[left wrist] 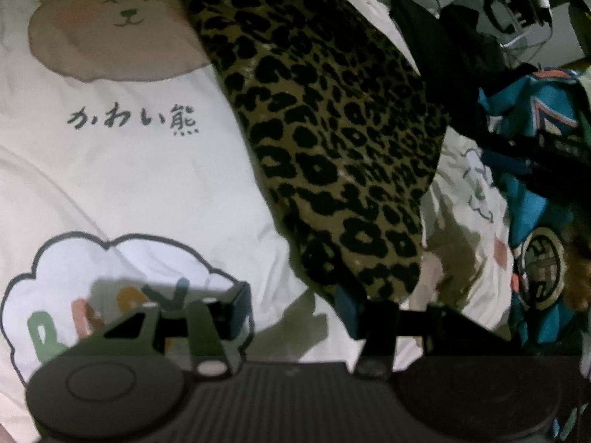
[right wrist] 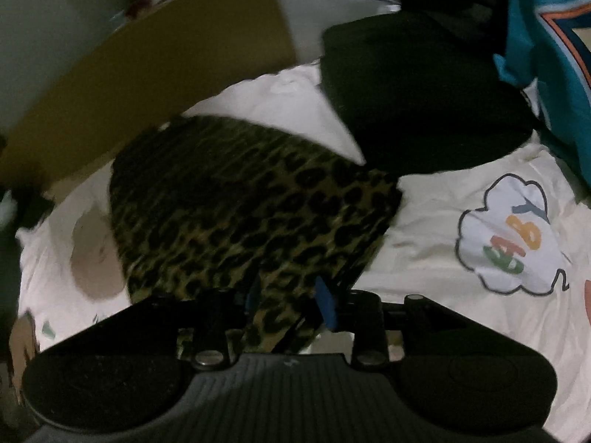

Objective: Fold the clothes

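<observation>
Two tools work on one leopard cloth (left wrist: 332,140), which lies on a white sheet (left wrist: 155,184) printed with a brown bear (left wrist: 110,29) and a cloud outline holding coloured letters (left wrist: 110,295).

In the left wrist view, the left tool (left wrist: 295,313) sits at the near end of the leopard cloth. Its fingers stand wide apart: the left pad (left wrist: 240,310) rests over the sheet, clear of the cloth, and the right finger (left wrist: 349,313) is at the cloth's near tip, partly hidden under it. Nothing is pinched between them.

In the right wrist view, the right tool (right wrist: 291,304) is clamped on the leopard cloth (right wrist: 240,214); a strip of the fabric runs down between the blue pads (right wrist: 327,306) toward the camera. The cloth spreads away from the tool to the far left, blurred.

A black garment (right wrist: 406,103) lies on the far right of the sheet, touching the leopard cloth's far edge. A teal jersey (right wrist: 546,37) lies at the right edge. A brown board (right wrist: 166,66) stands at the far left.
</observation>
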`<state>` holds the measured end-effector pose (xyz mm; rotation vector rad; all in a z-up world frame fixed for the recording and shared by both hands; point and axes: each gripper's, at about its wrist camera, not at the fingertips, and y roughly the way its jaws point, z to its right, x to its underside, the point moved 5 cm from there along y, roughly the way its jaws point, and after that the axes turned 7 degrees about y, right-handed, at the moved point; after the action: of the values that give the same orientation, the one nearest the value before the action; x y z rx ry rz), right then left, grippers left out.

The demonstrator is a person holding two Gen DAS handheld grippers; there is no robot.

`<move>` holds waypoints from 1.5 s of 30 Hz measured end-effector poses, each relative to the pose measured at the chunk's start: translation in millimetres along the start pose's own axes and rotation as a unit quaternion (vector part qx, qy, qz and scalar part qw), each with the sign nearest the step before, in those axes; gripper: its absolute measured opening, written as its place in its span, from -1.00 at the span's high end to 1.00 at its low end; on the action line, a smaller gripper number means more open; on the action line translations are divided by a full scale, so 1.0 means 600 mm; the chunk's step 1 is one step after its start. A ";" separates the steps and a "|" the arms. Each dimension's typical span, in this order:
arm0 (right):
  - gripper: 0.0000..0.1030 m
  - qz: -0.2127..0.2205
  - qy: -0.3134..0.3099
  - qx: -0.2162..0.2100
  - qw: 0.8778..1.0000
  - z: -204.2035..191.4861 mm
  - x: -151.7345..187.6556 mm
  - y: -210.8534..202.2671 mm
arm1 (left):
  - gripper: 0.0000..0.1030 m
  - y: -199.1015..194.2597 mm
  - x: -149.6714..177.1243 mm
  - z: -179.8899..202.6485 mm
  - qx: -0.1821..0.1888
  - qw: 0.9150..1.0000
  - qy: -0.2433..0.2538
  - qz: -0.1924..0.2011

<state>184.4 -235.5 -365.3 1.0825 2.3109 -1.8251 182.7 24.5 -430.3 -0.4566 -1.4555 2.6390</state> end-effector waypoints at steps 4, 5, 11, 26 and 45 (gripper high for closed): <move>0.15 -0.008 -0.028 -0.005 1.000 -0.020 0.037 -0.018 | -0.03 0.000 -0.003 0.003 0.011 1.000 -0.006 0.009; 0.15 -0.010 -0.034 -0.004 0.999 -0.023 0.045 -0.021 | -0.03 0.000 -0.004 0.004 0.014 1.000 -0.008 0.012; 0.15 -0.019 -0.063 -0.011 0.998 -0.045 0.094 -0.036 | -0.02 -0.001 -0.010 0.009 0.031 0.999 -0.017 0.025; 0.15 -0.055 -0.219 -0.039 0.973 -0.102 0.204 -0.034 | 0.39 -0.011 0.007 -0.006 0.047 0.998 -0.017 0.041; 0.25 -0.077 -0.234 -0.083 0.966 -0.155 0.227 0.013 | 0.48 -0.008 0.027 -0.018 0.045 0.997 -0.028 0.049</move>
<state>121.7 -86.1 -396.8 0.4022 2.2469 -1.6621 170.2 39.7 -435.0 -0.4612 -1.3565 2.8014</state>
